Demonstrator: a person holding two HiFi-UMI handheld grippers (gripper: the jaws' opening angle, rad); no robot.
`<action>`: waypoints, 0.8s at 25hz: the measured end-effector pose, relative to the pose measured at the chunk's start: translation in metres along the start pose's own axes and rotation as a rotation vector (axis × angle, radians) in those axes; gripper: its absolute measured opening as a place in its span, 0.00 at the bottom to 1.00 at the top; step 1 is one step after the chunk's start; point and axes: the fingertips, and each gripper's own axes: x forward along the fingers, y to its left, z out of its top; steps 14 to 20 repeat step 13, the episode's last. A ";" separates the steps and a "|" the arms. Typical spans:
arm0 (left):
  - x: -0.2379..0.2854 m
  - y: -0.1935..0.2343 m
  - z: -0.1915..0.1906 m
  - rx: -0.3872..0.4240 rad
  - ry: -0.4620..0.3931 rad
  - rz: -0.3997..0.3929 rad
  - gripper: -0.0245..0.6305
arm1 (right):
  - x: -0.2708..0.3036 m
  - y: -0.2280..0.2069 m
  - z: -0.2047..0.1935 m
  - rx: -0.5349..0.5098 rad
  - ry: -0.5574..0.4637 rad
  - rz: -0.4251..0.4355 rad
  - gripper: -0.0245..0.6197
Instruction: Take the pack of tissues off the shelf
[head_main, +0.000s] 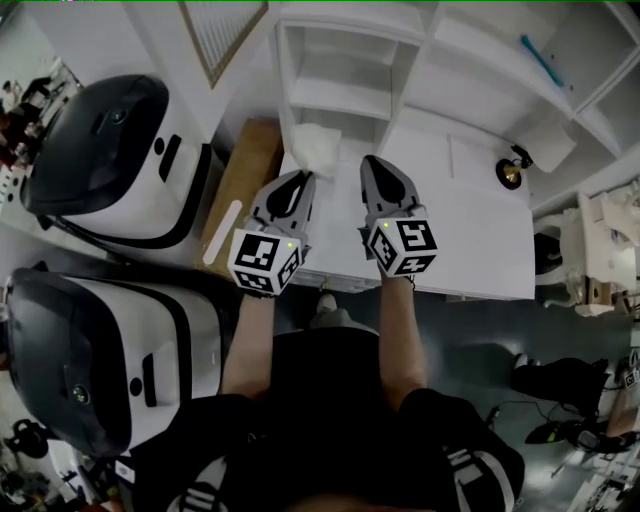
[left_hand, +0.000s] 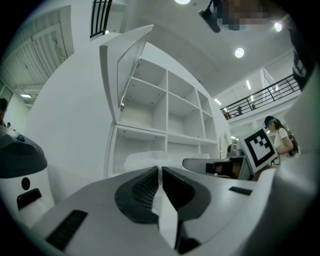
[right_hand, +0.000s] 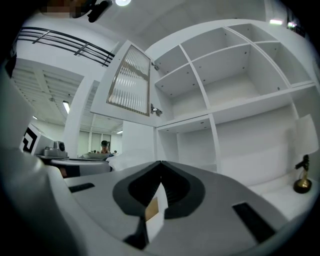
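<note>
Black top (head_main: 330, 400), white-striped sleeves (head_main: 462, 466), grey hand-held grippers (head_main: 305, 178) (head_main: 368, 160), marker cubes (head_main: 265, 262) (head_main: 405, 247)

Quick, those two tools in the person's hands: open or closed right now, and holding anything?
Left tool: closed, nothing visible in it; its tip is beside the pack of tissues.
Right tool: closed, empty.

Round white ceiling lamps (left_hand: 239, 52) are shining from overhead and blowing out into glare in both gripper views. They are lighting the tall white wooden shelf unit (left_hand: 165, 120) softly and evenly, with faint shadows inside its compartments. Fisheye distortion is bending its straight edges, and black vignetting is closing round the corners. The nearest foreground is blurring. The head view is looking dimmer, its dark grey floor (head_main: 470, 330) sinking into shadow.
</note>
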 end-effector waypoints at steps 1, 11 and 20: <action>-0.005 -0.002 0.000 0.000 -0.001 -0.004 0.09 | -0.004 0.004 0.000 -0.001 -0.001 0.000 0.07; -0.043 -0.042 -0.001 0.003 -0.009 -0.023 0.09 | -0.062 0.020 -0.006 0.016 -0.005 -0.013 0.07; -0.043 -0.049 0.003 0.005 -0.016 -0.023 0.09 | -0.069 0.018 -0.004 0.021 -0.008 -0.009 0.07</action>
